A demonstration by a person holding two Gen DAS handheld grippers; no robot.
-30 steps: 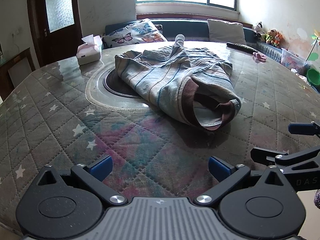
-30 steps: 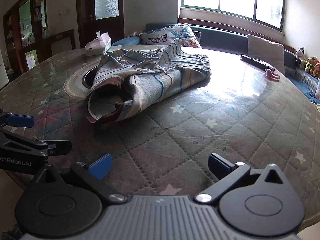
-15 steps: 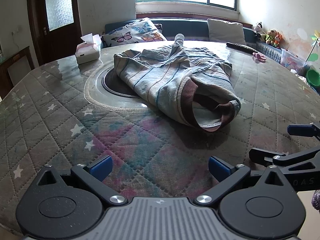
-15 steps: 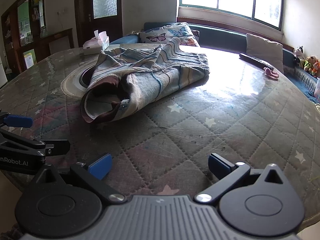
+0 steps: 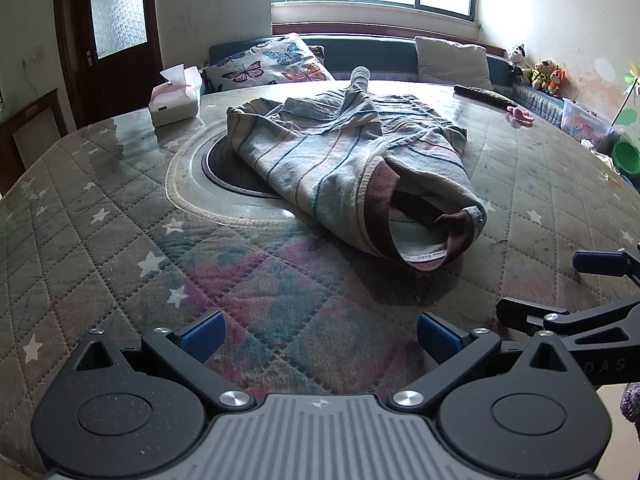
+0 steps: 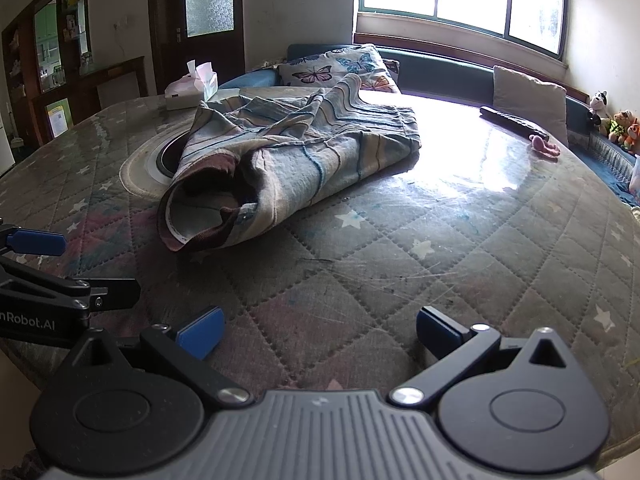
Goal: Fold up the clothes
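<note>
Your left gripper [image 5: 318, 330] and right gripper [image 6: 318, 330] both hover wide open and empty, near the crumpled striped garment [image 5: 352, 168] on the quilted table [image 5: 120, 240].

The left gripper [image 5: 319, 331] and the right gripper [image 6: 318, 332] are held side by side at a low, level pitch, both pointed forward, with the jaws of each spread wide apart and nothing gripped between the blue pads.
</note>
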